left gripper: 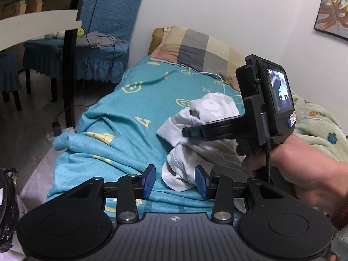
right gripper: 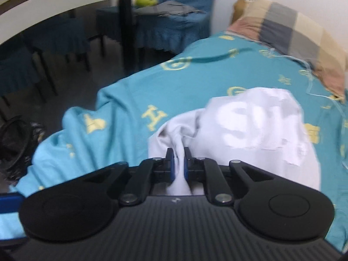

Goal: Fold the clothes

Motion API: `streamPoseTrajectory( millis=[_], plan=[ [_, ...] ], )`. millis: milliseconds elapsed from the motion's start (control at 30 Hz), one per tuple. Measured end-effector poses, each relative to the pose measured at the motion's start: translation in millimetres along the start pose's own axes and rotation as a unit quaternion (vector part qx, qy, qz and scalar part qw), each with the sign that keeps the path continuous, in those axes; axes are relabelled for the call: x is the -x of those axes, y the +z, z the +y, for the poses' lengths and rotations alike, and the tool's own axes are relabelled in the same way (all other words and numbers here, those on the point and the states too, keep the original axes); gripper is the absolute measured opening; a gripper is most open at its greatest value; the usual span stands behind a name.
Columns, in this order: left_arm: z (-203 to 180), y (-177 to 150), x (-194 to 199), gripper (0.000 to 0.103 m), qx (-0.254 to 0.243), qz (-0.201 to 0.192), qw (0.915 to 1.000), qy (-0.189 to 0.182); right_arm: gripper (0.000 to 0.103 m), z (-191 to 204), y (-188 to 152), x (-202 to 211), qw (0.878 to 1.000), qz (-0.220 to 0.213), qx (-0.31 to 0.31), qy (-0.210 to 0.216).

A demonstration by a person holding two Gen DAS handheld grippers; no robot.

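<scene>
A white shirt (right gripper: 250, 130) lay bunched on the teal bed (left gripper: 130, 108). The right gripper (right gripper: 178, 163) pinched a fold of it; the left gripper (left gripper: 175, 181) hung open beside it. Soft, light and limp, probably best held at hems or shoulders

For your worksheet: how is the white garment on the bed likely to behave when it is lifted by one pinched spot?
Probably floppy: the white garment bunches and sags from the right claw. Likely light, since one pinch gathers it. It may unfold unevenly.
</scene>
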State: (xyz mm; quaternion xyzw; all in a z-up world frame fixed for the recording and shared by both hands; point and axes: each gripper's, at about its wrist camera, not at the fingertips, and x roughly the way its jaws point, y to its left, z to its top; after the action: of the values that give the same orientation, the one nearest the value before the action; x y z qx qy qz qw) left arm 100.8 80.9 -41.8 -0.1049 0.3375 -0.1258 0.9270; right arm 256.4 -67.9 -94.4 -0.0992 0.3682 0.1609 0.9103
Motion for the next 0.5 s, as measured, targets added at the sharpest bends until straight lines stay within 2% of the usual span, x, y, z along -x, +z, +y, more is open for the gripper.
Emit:
streamPoseTrajectory(
  millis=[133, 233, 333, 400, 500],
  plan=[
    [-1, -1, -3, 0.043, -0.002, -0.001, 0.9999, -0.01, 0.009, -35, 1, 44, 0.997, -0.057, -0.053, -0.017],
    [-8, -2, -3, 0.043, -0.016, -0.004, 0.9997, -0.016, 0.009, -79, -6, 86, 0.988, -0.107, -0.107, -0.044],
    [-15, -2, -2, 0.043, -0.03, -0.012, 0.9991, -0.026, 0.009, -127, -29, 120, 0.972, -0.134, -0.179, -0.079],
    [-20, -2, -2, 0.043, -0.038, -0.017, 0.9986, -0.033, 0.009, -160, -53, 133, 0.957, -0.132, -0.236, -0.106],
    [-27, -4, -2, 0.043, -0.051, -0.021, 0.9976, -0.042, 0.009, -206, -98, 134, 0.928, -0.095, -0.336, -0.127]
  ],
)
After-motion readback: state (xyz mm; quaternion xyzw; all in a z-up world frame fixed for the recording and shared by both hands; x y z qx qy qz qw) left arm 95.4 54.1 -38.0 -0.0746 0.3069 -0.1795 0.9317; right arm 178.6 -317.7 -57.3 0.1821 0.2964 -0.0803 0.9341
